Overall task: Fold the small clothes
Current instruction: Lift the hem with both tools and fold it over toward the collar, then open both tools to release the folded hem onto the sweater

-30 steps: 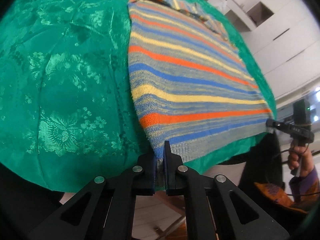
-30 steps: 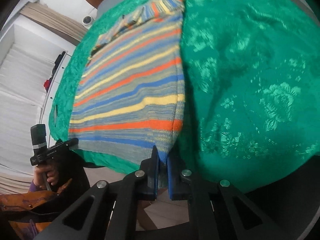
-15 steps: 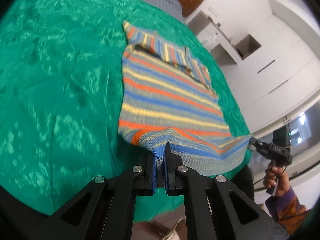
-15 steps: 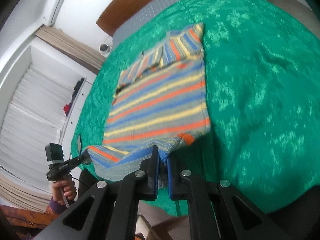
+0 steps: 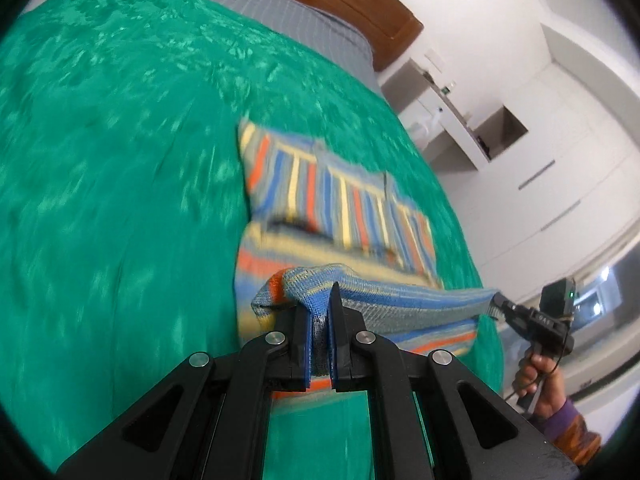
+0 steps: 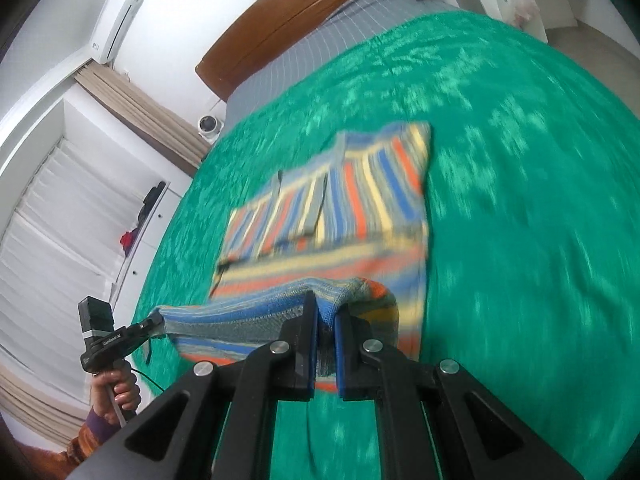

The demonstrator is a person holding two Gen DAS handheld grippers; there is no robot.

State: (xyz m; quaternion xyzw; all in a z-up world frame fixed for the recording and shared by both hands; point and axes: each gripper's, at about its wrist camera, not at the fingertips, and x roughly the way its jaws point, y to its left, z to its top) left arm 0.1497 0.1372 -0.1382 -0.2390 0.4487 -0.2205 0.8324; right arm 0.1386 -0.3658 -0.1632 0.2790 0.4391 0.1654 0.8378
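Observation:
A striped knit sweater (image 5: 340, 208) in orange, blue, yellow and grey lies on a green patterned bedspread (image 5: 120, 160). Its bottom hem is lifted off the bed and stretched between both grippers, hanging over the lower body of the garment. My left gripper (image 5: 320, 312) is shut on the hem's left corner. My right gripper (image 6: 326, 316) is shut on the hem's right corner. In the left wrist view the right gripper (image 5: 500, 306) shows at the far end of the raised hem; in the right wrist view the left gripper (image 6: 154, 322) holds the other end. The sweater (image 6: 340, 200) has its sleeves folded across the chest.
The bedspread (image 6: 520, 200) covers a bed with a grey sheet (image 5: 280, 4) and a wooden headboard (image 6: 300, 20) at the far end. White cupboards (image 5: 540, 152) stand to the right, shelves and a curtain (image 6: 140, 108) to the left. A hand (image 5: 540, 376) holds the right gripper's handle.
Both grippers have lifted the hem off the bed's near edge and carried it forward over the sweater toward the collar. The lower part of the garment now doubles over itself.

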